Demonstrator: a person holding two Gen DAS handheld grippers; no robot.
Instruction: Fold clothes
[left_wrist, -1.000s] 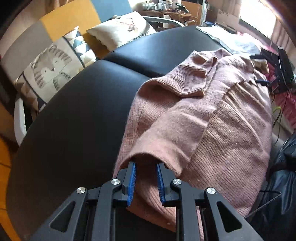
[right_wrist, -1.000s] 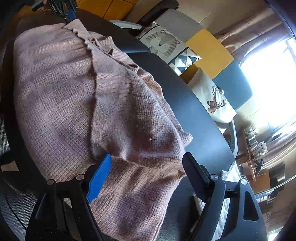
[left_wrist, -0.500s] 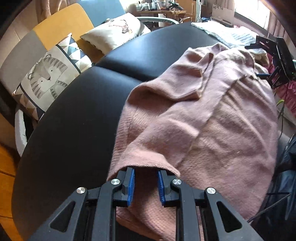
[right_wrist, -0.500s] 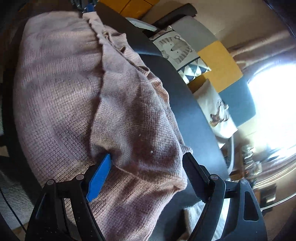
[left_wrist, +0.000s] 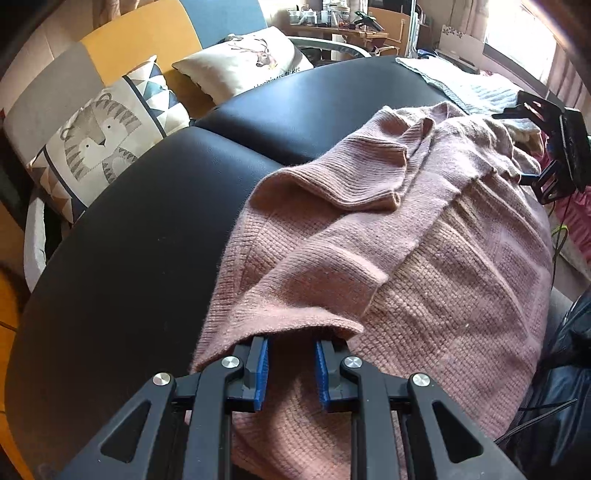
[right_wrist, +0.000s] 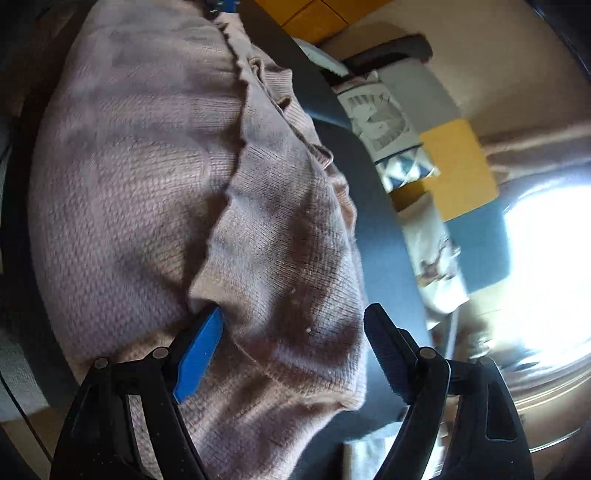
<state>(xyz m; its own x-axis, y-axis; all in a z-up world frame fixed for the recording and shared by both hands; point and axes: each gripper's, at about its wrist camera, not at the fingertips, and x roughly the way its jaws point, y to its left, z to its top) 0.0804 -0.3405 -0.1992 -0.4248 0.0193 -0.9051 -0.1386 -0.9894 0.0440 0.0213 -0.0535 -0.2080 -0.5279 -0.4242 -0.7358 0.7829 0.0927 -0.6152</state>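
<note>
Sweater (left_wrist: 424, 258): pink knit, spread over the black padded table (left_wrist: 129, 240), toward its right edge.
L gripper (left_wrist: 291, 363): my jaws sit narrow under a folded hem, prob. pinching it; tips hidden.
R gripper (right_wrist: 295, 332): my jaws spread wide, straddling the sweater's other end.

Daylight is pouring through a bright window (right_wrist: 546, 236) at the room's far side. A grey, yellow and blue panelled sofa back (left_wrist: 122, 48) is standing behind a tiger-print cushion (left_wrist: 99, 140) and a cream deer-print pillow (left_wrist: 243, 59). A cluttered wooden desk (left_wrist: 347, 31) is sitting beyond them.
</note>
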